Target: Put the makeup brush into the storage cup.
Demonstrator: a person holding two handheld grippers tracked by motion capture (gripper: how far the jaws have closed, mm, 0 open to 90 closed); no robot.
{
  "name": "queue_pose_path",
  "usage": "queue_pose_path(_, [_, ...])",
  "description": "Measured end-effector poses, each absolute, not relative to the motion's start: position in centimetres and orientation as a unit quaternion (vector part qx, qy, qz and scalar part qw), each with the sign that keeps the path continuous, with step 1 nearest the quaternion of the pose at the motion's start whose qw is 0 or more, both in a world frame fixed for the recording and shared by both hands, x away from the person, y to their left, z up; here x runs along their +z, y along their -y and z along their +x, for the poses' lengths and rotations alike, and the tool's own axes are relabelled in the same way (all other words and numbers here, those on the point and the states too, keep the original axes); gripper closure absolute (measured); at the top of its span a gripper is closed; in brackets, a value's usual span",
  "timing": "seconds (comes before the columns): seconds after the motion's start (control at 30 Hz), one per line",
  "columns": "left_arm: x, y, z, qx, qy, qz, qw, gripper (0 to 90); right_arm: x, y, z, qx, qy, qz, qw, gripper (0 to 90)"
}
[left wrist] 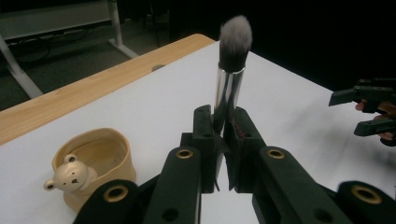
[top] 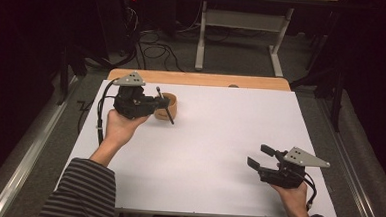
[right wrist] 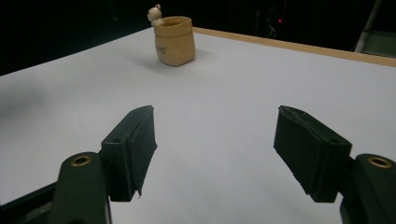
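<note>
My left gripper (top: pixel 160 105) hovers at the table's far left, shut on a makeup brush (top: pixel 171 117). In the left gripper view the jaws (left wrist: pixel 220 123) pinch the brush's shiny metal ferrule (left wrist: pixel 229 84), and its grey-tipped bristles point away from the camera. A tan cup (top: pixel 173 102) with a small bear figure on its rim stands right beside that gripper; it also appears at lower left (left wrist: pixel 100 158) and far off (right wrist: pixel 175 42). At the near right my right gripper (top: pixel 257 155) is held open, with nothing between its jaws (right wrist: pixel 215 140).
A white sheet (top: pixel 219 140) covers the table, with a wooden strip (top: pixel 197 79) along the far edge. Beyond it are table legs and cables on a dark floor. The other gripper (left wrist: pixel 369 112) shows at the right edge of the left gripper view.
</note>
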State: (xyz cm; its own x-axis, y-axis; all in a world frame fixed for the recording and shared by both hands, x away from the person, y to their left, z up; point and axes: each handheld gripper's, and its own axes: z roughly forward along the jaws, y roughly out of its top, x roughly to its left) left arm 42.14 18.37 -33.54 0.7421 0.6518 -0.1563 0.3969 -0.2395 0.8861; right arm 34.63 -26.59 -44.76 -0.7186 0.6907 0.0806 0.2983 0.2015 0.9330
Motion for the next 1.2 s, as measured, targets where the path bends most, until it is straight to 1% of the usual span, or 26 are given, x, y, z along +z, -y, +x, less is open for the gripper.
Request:
queue_pose_path(0.3, [-33.2,-19.1,42.5,0.135,-0.346,0.778,0.507,83.5,-44.7,26.6,34.5,0.542,-0.753,0.327,0.179,30.6])
queue_pose_path(0.63, [-33.1,-18.9,43.7,0.132,-0.352,0.780,0.501,83.5,-44.8,26.5,34.6,0.542,-0.754,0.326,0.176,30.7])
queue_pose_path(1.2, [-33.2,-18.9,45.4,0.150,-0.369,0.779,0.484,83.5,-44.8,26.5,34.5,0.543,-0.754,0.324,0.175,30.7])
